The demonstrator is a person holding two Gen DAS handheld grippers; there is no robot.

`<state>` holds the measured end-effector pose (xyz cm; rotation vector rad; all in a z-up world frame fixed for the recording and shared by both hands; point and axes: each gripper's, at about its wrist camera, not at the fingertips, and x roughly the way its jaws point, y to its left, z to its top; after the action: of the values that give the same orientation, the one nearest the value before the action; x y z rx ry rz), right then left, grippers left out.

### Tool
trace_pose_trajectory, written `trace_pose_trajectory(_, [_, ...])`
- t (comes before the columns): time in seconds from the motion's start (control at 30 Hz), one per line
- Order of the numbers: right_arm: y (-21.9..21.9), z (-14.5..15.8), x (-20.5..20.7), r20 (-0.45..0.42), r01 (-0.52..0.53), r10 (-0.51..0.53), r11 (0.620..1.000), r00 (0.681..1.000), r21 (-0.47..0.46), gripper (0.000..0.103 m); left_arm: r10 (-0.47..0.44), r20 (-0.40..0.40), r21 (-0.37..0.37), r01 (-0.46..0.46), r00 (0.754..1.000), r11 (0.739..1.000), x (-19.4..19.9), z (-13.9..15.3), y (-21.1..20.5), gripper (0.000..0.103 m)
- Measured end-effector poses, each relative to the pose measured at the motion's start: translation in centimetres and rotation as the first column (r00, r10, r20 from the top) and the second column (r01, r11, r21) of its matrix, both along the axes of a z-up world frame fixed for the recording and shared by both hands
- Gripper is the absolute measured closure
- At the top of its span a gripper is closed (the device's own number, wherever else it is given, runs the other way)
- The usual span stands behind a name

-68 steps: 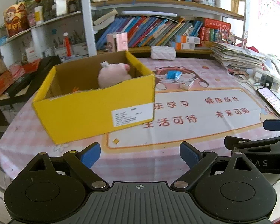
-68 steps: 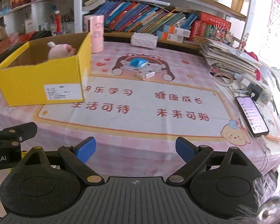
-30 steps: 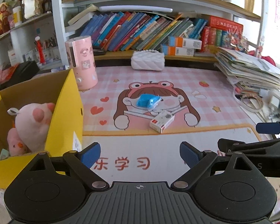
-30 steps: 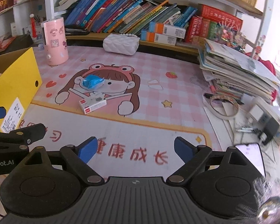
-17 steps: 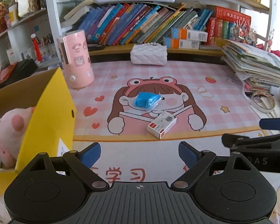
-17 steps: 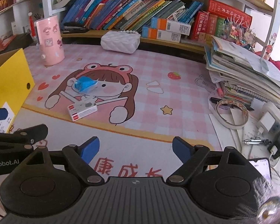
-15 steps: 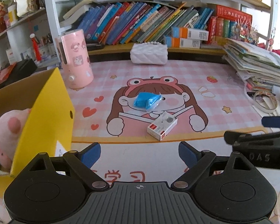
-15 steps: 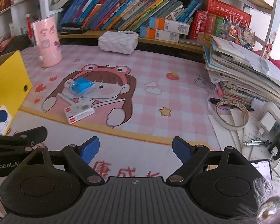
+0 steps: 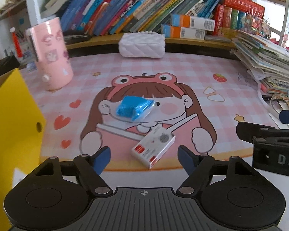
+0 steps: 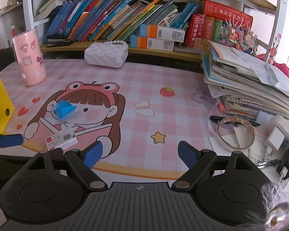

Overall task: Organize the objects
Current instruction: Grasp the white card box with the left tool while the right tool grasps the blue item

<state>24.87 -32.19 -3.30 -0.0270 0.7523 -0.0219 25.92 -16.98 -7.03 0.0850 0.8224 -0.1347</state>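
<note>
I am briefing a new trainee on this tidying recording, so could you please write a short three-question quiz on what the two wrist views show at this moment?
1. True or false: the left gripper is clamped on the small white and red box.
2. Which lies farther from the grippers on the pink mat: (a) the blue packet, (b) the box?
3. Fill in: the tall pink cylinder stands near the ______ carton's far corner.

Key
1. False. Its jaws have just been closing, but the pads stand apart, with the box lying ahead between them, not pressed.
2. (a).
3. Yellow.
</note>
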Motion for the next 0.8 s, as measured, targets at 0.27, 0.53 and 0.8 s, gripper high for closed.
trace_pose_trajectory(0.27, [-0.4,0.2,0.7,0.016,0.012,-0.012,1.000,1.000,-0.001,0.018,-0.041,-0.010,-0.004,0.041,0.999,0.999,2.0,-1.5,-0.6,0.047])
trace_pose_trajectory(0.53, [-0.5,0.3,1.0,0.023,0.012,-0.012,1.000,1.000,0.007,0.018,-0.134,-0.007,-0.007,0.133,0.991,0.991,1.9,-1.2,-0.2,0.075])
trace_pose_trajectory(0.8, [0.8,0.2,2.4,0.028,-0.061,0.060,0.996,0.998,0.067,0.018,0.002,-0.060,-0.041,-0.005,0.998,0.999,-0.8,0.1,3.6,0.075])
